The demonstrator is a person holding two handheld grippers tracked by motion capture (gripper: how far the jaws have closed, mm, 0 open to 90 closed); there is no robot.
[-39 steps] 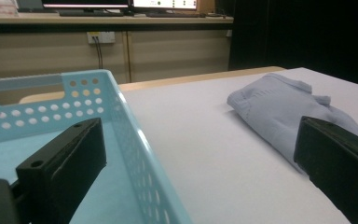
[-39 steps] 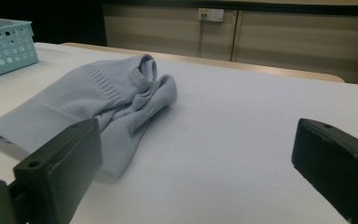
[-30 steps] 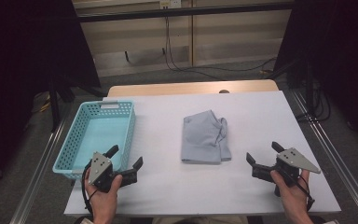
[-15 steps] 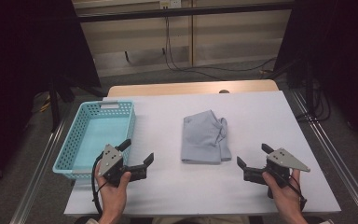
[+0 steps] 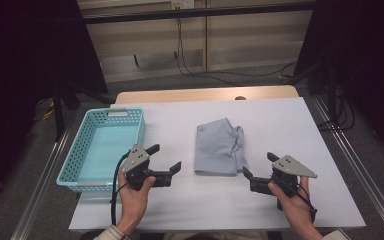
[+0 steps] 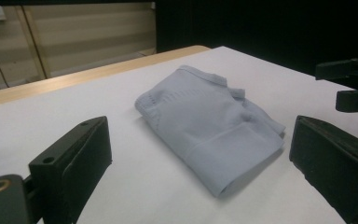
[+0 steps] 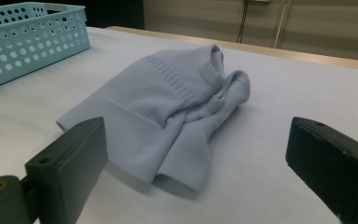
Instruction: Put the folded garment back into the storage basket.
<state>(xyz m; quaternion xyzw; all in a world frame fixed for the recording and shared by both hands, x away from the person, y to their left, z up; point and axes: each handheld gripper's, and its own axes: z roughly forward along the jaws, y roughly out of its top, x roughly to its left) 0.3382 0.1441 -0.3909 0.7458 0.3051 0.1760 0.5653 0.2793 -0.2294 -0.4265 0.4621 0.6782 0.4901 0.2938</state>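
Cloth [image 5: 219, 146] lies between the left claw [image 5: 166, 159] and right claw [image 5: 258, 165], both wide and empty, which have closed in on it, ready to grasp.

Ahead of the left gripper's [image 5: 166, 157] matt black plastic fingers [image 6: 74, 158], a pale blue garment [image 6: 209, 126] of soft knitted cloth is showing fine ribbing and a dull finish. Under it the tabletop [image 5: 280, 125] is looking smooth, white and matt, edged in pale wood. The basket [image 7: 23, 42] is appearing as perforated turquoise plastic.
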